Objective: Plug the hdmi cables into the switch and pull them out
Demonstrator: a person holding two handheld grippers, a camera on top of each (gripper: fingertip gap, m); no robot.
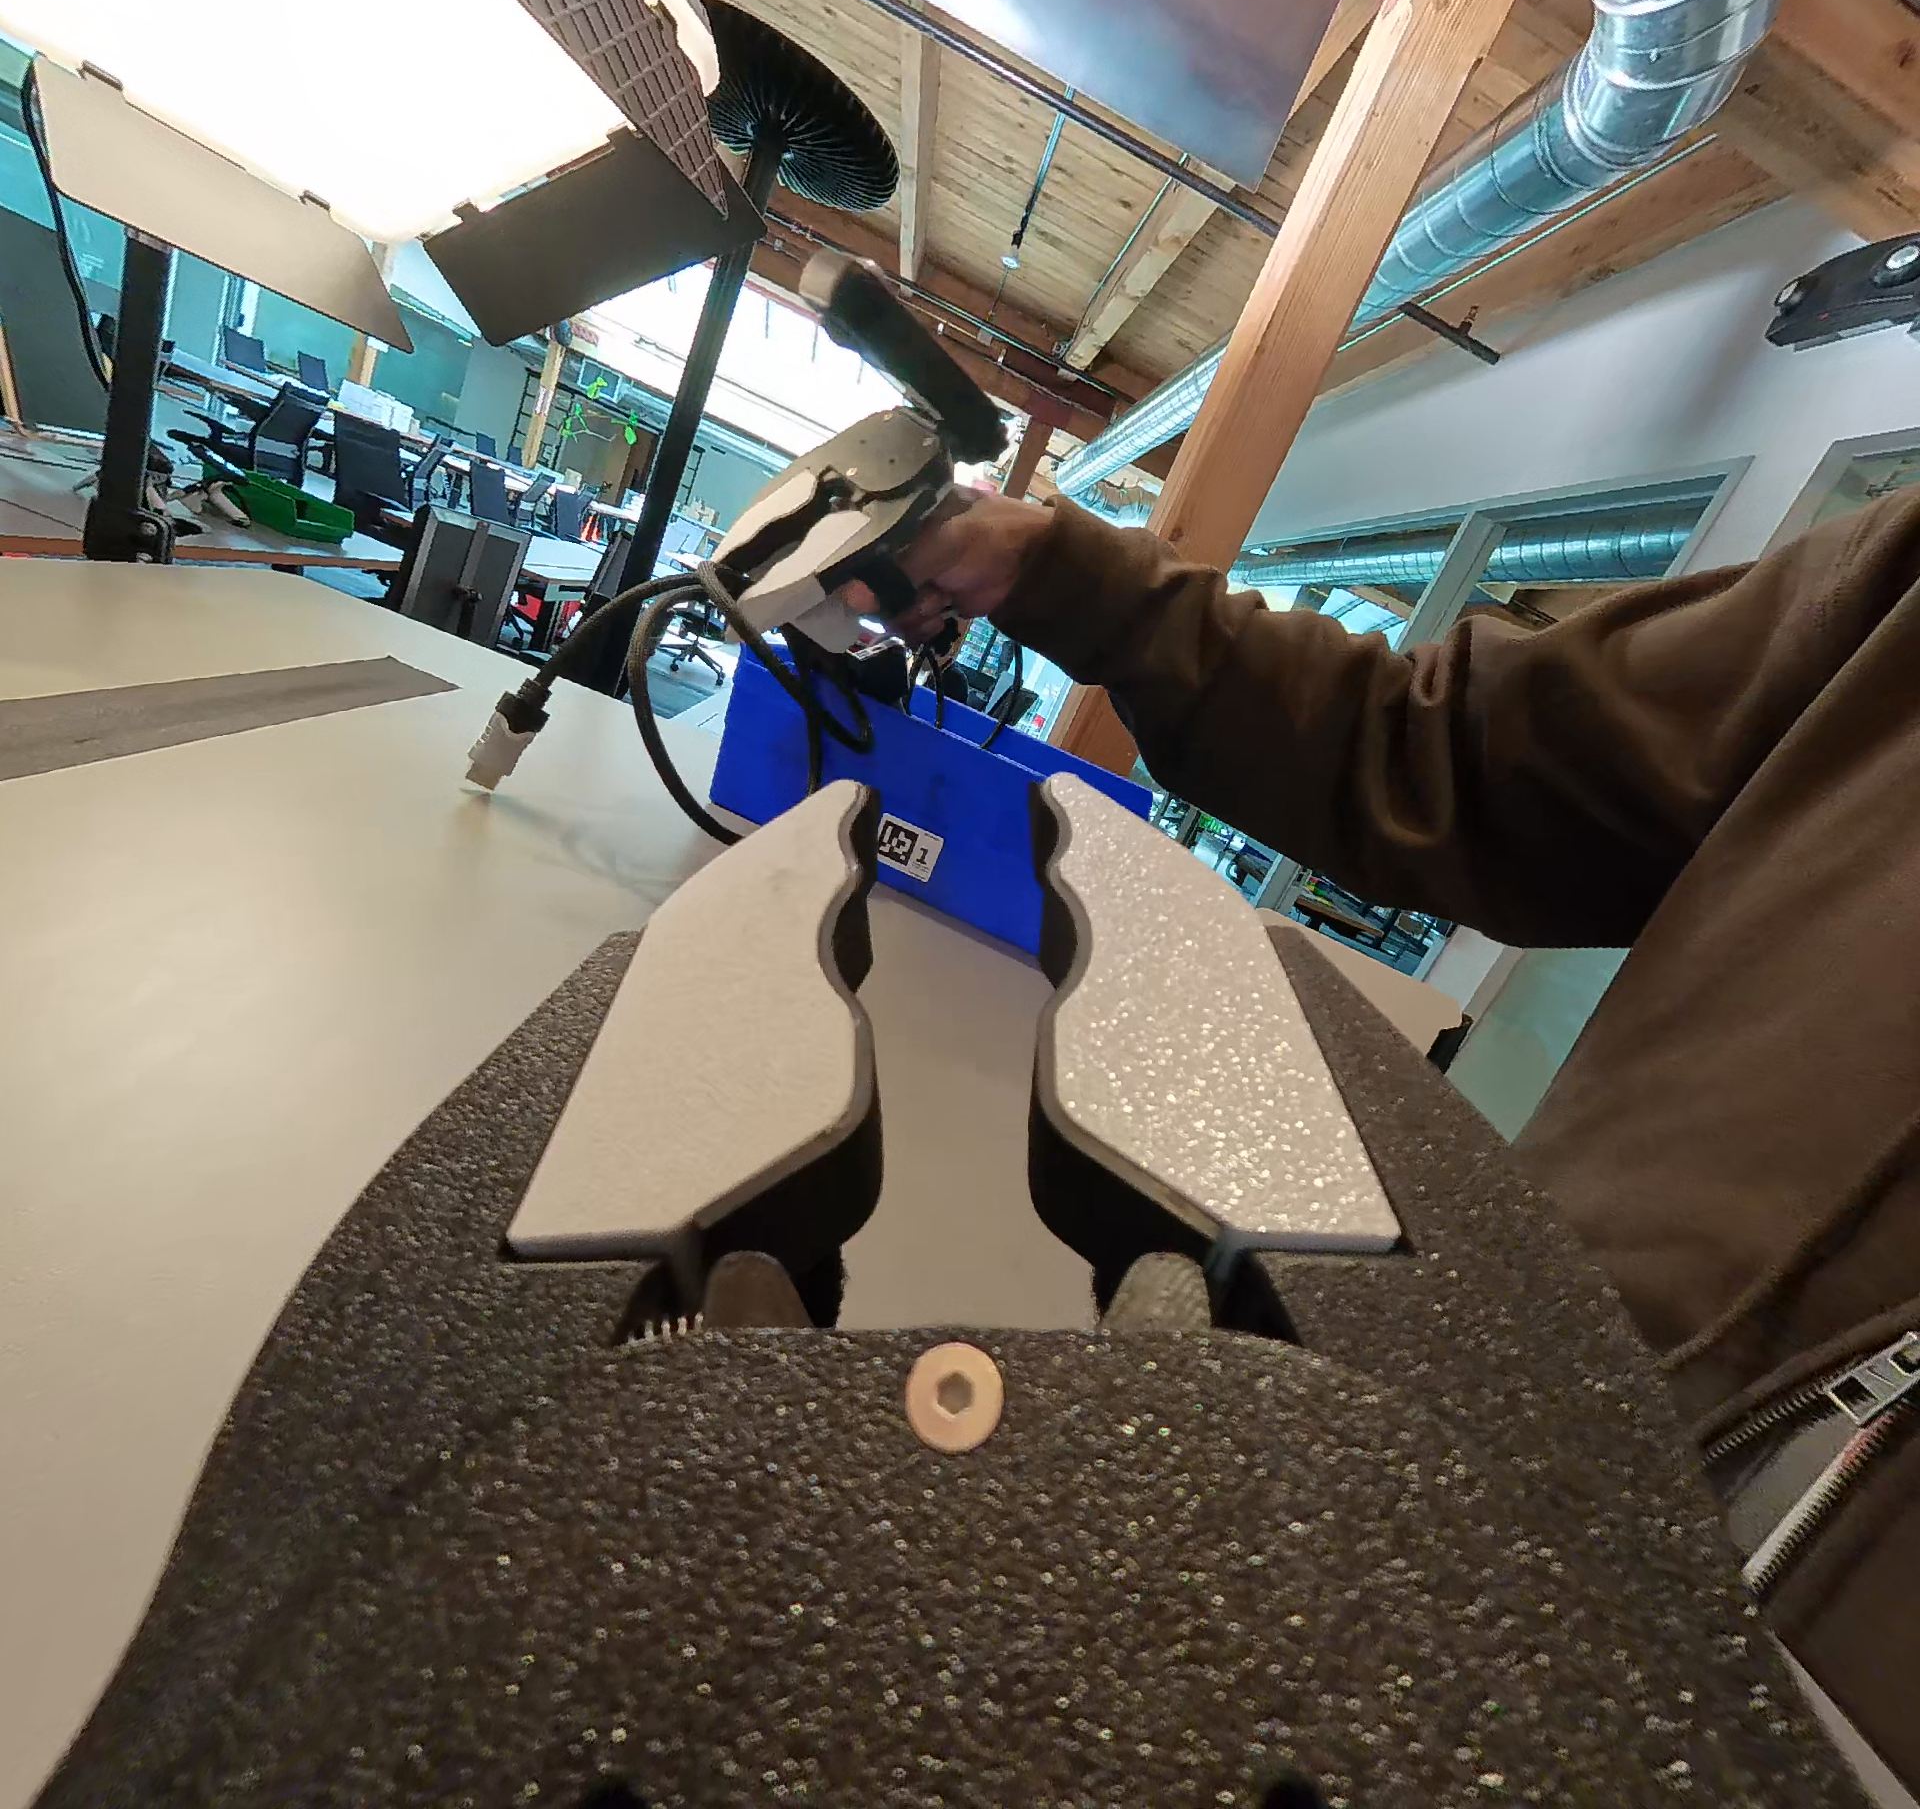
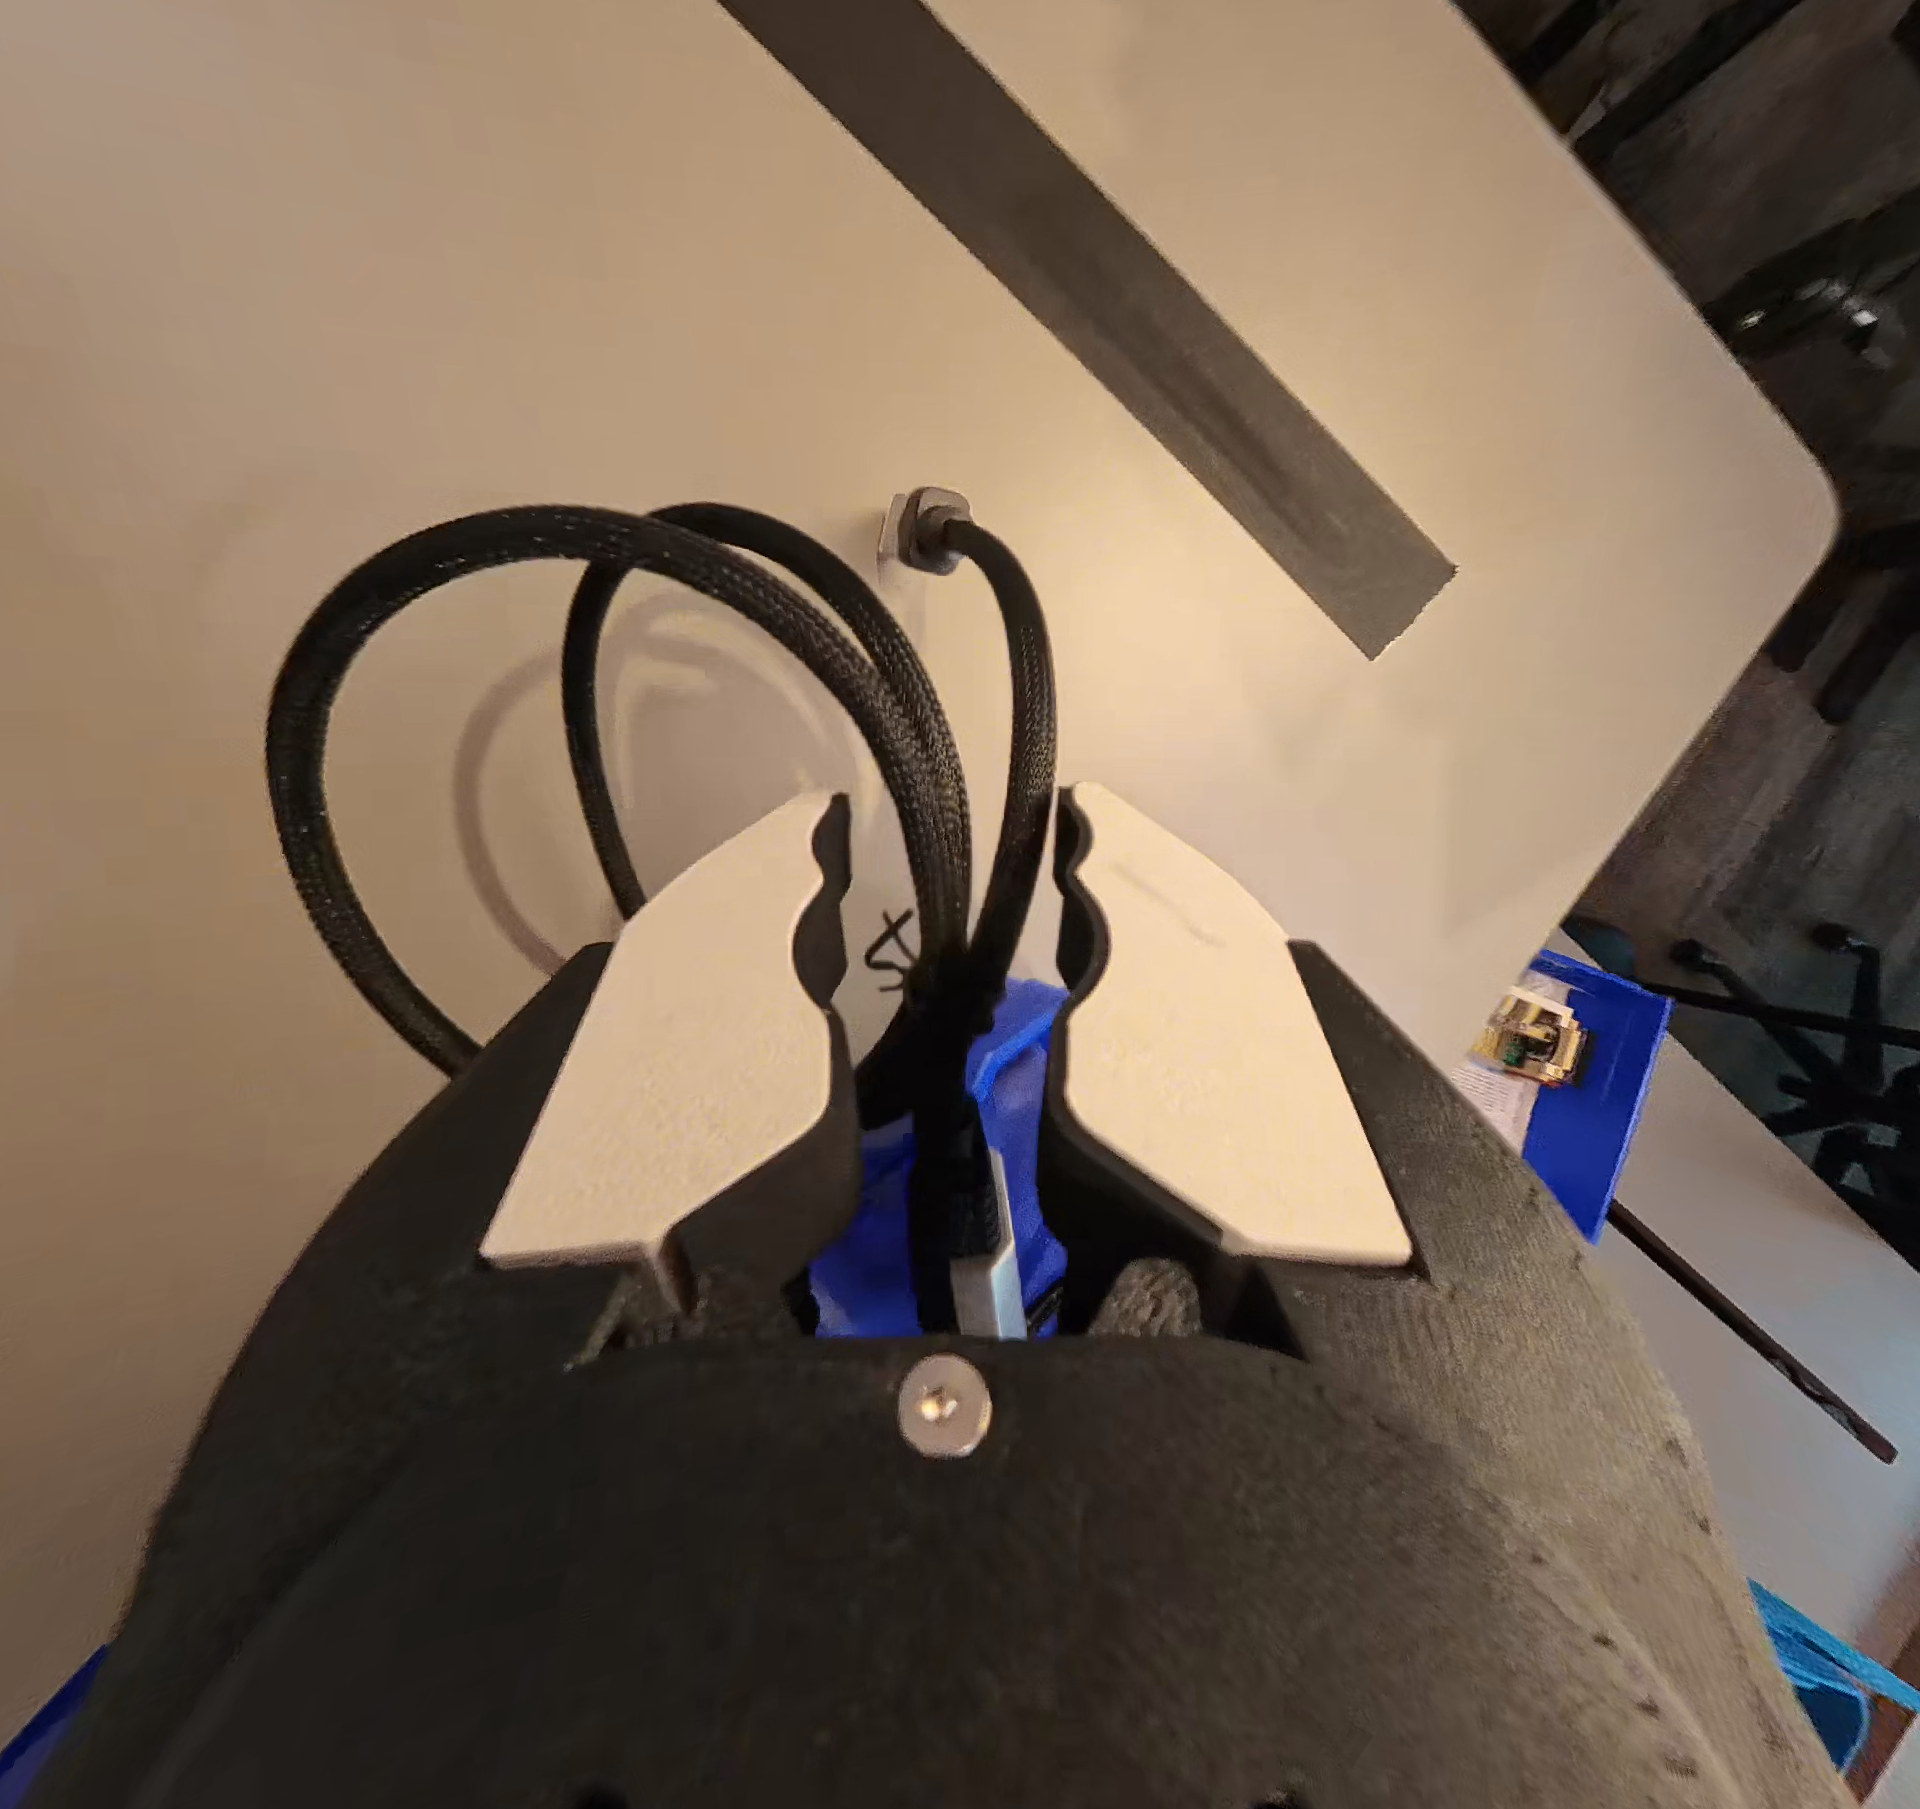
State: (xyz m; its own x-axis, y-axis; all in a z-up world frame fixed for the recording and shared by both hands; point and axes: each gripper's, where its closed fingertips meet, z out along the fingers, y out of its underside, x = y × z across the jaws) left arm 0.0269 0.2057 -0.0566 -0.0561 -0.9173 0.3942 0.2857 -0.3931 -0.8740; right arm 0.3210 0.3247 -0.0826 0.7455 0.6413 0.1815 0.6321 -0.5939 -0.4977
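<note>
black braided cable (image 2: 935, 720) between parted right gripper (image 2: 951, 814) fingers, seemingly unclamped

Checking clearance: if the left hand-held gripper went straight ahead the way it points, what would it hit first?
Probably the blue bin, which stands directly beyond the open left hand-held gripper on the table; depth is unclear.

A pale desk (image 1: 260, 928) with a rounded corner is seen. A dark grey strip (image 2: 1039, 232) is laid flat across it, running toward one edge. A blue bin (image 1: 966, 824) is parked near another edge, a white tag stuck on its side.
</note>
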